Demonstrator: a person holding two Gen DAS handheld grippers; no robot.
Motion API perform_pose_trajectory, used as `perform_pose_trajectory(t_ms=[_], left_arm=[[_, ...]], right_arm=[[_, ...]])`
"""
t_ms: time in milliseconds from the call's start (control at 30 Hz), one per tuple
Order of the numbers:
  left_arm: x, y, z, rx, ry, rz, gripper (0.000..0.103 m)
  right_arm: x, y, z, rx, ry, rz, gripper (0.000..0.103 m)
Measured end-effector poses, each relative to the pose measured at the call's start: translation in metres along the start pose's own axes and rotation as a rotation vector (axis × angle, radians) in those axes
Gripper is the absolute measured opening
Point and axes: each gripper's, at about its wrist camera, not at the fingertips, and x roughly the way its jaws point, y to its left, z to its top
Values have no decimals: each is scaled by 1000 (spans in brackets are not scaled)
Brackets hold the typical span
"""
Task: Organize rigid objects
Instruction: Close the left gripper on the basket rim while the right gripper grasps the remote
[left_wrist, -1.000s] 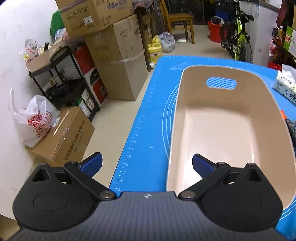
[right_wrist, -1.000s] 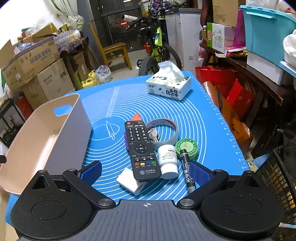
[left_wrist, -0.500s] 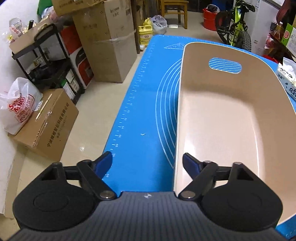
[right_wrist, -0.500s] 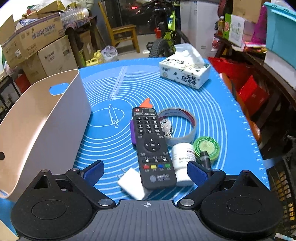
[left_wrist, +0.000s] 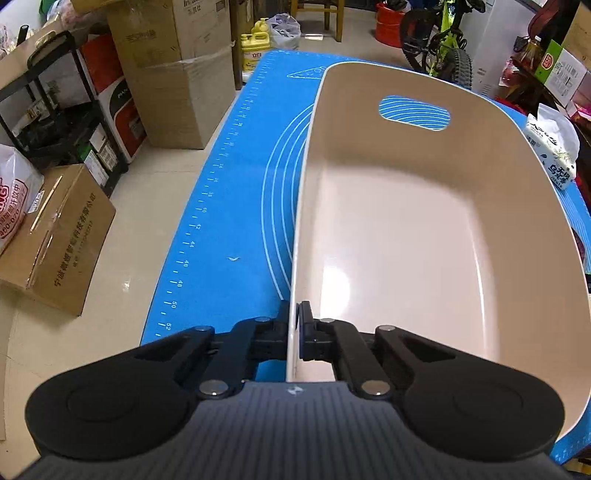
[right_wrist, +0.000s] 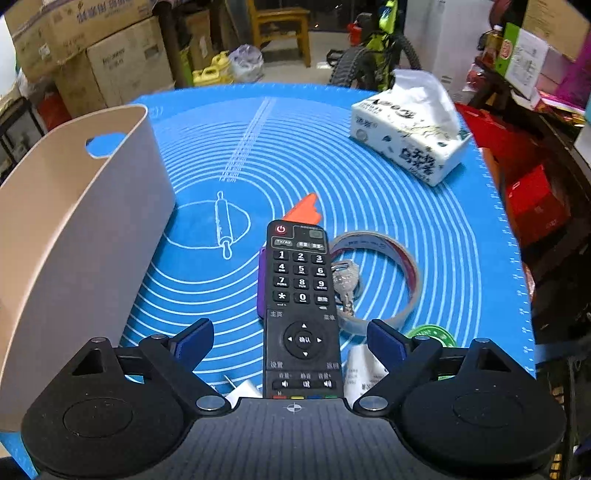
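Jaws closing either side of the remote (right_wrist: 301, 314), whose lower end the right gripper (right_wrist: 291, 341) hides.

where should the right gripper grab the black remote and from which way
Across the long sides of the remote, near the round navigation pad, coming down from above. It lies flat and is long and narrow, so the width probably fits the pads. The right gripper already straddles it, jaws closing, not yet touching. Keys crowd the right edge.
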Motion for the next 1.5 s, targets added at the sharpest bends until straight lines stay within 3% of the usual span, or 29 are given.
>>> perform_pose_trajectory(t_ms=[200, 667, 733, 833, 1067, 1167, 1500], left_arm=[[1, 2, 2, -13, -1, -13, 4], [3, 5, 1, -3, -13, -22, 3], [2, 3, 1, -2, -14, -16, 3], [2, 2, 0, -1, -15, -9, 3], [2, 3, 0, -1, -14, -9, 4], [3, 3, 0, -3, -14, -10, 4], [3, 2, 0, 3, -15, -8, 4]], right_arm=[[16, -1, 3, 12, 48, 3, 87], [26, -2, 3, 24, 61, 7, 87], [25, -2, 4, 24, 60, -2, 80], [21, -5, 5, 32, 57, 1, 54], [20, -11, 4, 51, 50, 30, 54], [29, -13, 3, 80, 99, 49, 58], [29, -19, -1, 133, 52, 84, 54]])
